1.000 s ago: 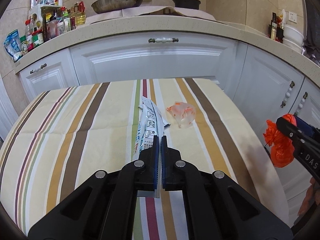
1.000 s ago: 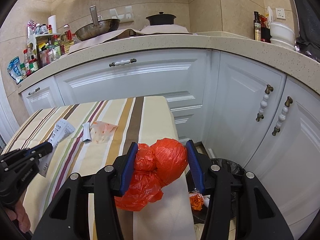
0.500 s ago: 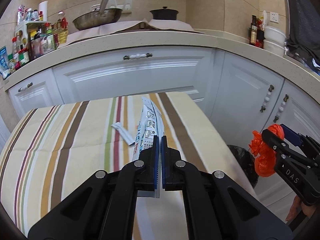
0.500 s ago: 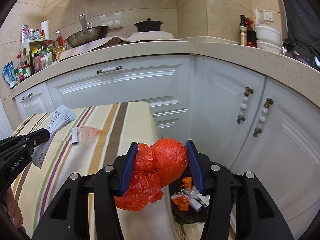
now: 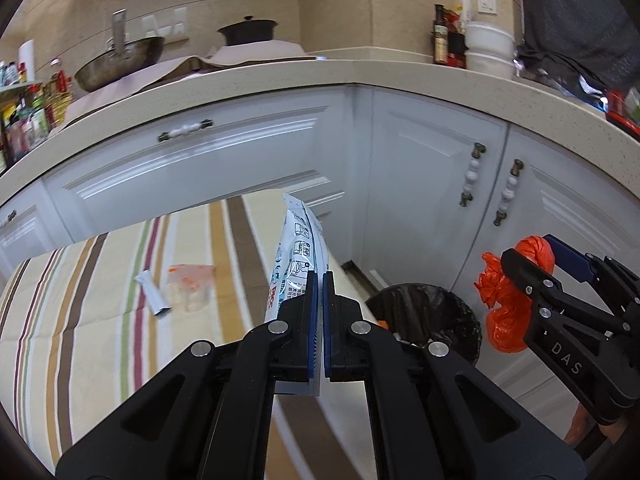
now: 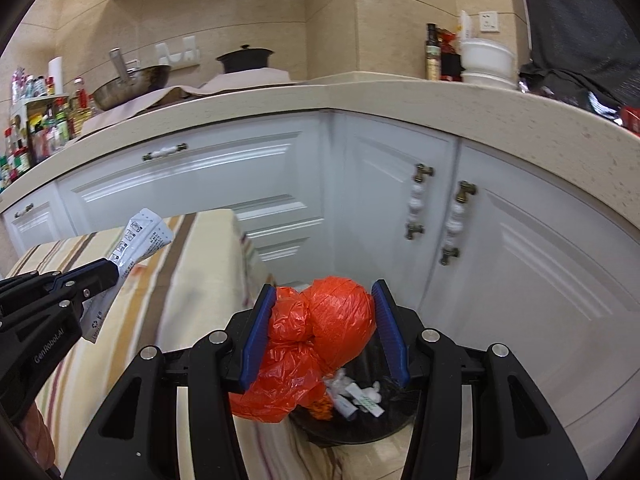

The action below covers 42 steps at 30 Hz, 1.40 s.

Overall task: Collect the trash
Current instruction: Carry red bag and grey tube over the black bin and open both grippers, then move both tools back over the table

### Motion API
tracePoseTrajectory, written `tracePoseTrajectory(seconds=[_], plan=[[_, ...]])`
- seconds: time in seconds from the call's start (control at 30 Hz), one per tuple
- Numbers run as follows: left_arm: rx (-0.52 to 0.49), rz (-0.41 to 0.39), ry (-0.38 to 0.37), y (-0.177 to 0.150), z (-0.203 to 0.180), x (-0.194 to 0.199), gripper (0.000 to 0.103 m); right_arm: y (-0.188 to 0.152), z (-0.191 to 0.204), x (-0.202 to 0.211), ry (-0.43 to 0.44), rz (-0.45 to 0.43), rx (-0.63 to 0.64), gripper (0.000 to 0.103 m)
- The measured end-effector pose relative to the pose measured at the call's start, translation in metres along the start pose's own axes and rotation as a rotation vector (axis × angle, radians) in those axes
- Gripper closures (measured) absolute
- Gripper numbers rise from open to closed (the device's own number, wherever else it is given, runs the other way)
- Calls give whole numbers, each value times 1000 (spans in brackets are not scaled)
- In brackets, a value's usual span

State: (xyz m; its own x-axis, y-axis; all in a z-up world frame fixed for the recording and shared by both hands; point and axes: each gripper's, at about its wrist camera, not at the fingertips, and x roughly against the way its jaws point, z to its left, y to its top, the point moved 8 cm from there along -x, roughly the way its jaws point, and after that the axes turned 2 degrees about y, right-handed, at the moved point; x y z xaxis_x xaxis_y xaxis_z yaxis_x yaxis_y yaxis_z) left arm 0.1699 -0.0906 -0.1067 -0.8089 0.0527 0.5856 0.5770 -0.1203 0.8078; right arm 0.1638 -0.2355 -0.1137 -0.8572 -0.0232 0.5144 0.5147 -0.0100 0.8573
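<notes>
So the white printed wrapper (image 5: 298,256) is a long flat packet, pinched at its lower end by the left gripper (image 5: 319,280), jaws clenched tight on it, and its long axis runs from the fingertips up toward the top of the frame, tilted a bit left, free end sitting over the far edge of the table. In the right wrist view the same wrapper (image 6: 138,240) sticks out of the left gripper (image 6: 112,276) at the left of the frame, pointing up and to the right. The right gripper (image 6: 324,320) is grasping a crumpled orange plastic bag (image 6: 320,328) between its blue pads, a knotted ball up top and a loose tail hanging down toward lower centre. Right behind and below it is the black-lined trash bin (image 6: 396,424) on the floor, with white scraps and orange bits already in it. From the left wrist the bin (image 5: 432,308) is at centre right, with the orange bag (image 5: 504,312) held just to its right. Left of centre on the striped tablecloth (image 5: 100,320) lie a small white sachet (image 5: 152,296) and a clear, orange-smeared plastic piece (image 5: 190,284), just beside each other. Behind it all, white cabinets (image 5: 424,184) under a beige counter (image 5: 320,76), with a wok (image 5: 120,64) and a dark pot (image 5: 248,32) at upper left.
</notes>
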Motion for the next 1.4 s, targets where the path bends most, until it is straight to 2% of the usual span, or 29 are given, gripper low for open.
tracePoseTrajectory(seconds=[0.47,0.5,0.53,0.57,0.6,0.7,1.07,1.4], plan=[[-125,70,-62,-4,-76,-61,98,-17,-50,-41,-60,55,-31,52],[-131,77,-66,-4,-79,-65,90,-18,-52,-44,-62,56,-33,48],[-136,85,-64,-4,-82,-69,71,-18,-56,-49,-64,60,-39,47],[-134,83,-59,-3,-83,-72,63,-18,-58,-51,-67,61,-44,45],[-128,76,-56,-2,-82,-73,57,-17,-62,-54,-71,62,-53,45],[-122,75,-54,-1,-81,-75,57,-16,-68,-56,-77,62,-68,44],[-45,71,-4,3,-39,-61,51,-14,-50,-59,-42,67,-68,44],[82,46,120,4,53,-32,51,4,22,-58,76,46,-38,44]])
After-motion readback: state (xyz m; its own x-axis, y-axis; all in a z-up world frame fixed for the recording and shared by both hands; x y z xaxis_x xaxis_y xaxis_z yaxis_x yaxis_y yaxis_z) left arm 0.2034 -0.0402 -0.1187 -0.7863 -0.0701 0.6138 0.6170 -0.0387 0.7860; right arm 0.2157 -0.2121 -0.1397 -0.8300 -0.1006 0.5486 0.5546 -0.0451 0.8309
